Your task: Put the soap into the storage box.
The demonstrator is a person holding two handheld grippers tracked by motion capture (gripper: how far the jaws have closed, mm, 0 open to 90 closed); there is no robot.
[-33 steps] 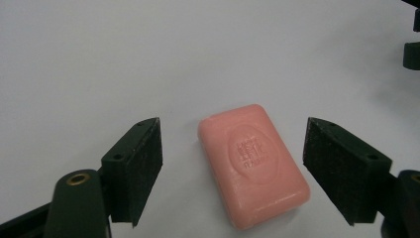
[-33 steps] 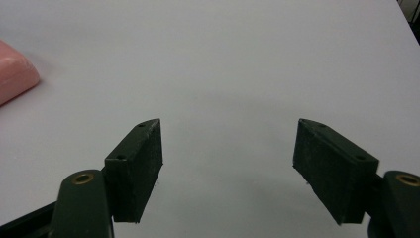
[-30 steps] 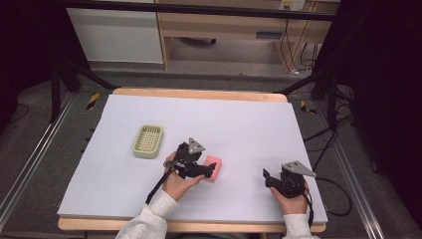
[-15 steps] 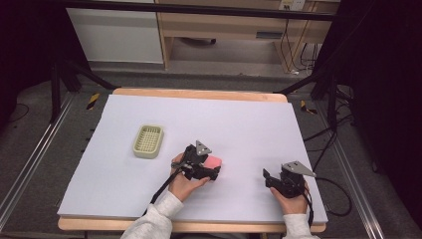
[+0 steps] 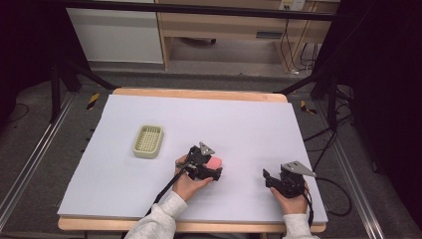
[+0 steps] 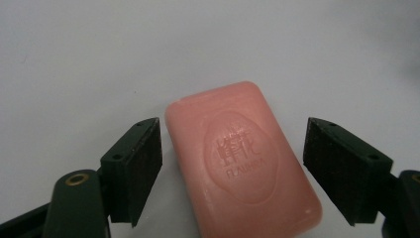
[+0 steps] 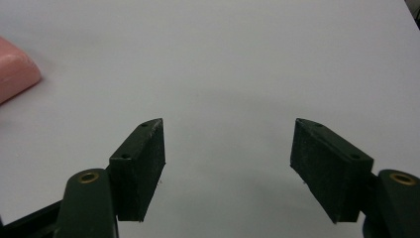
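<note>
Two grippers near desk's front edge. Left gripper (image 6: pixel 233 168) wide apart, straddling pink soap bar (image 6: pixel 242 163) lying flat, jaws clear of both sides. Right gripper (image 7: pixel 228 163) wide apart over bare desk (image 5: pixel 249 119), front right corner.

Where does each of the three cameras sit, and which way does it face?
High view: above the person's side, looking forward and down on the table; forearms and both hands show.
Left gripper view: rides the left gripper, facing the pink soap between its open jaws.
Right gripper view: rides the right gripper, facing bare table.
Shared: the soap.
</note>
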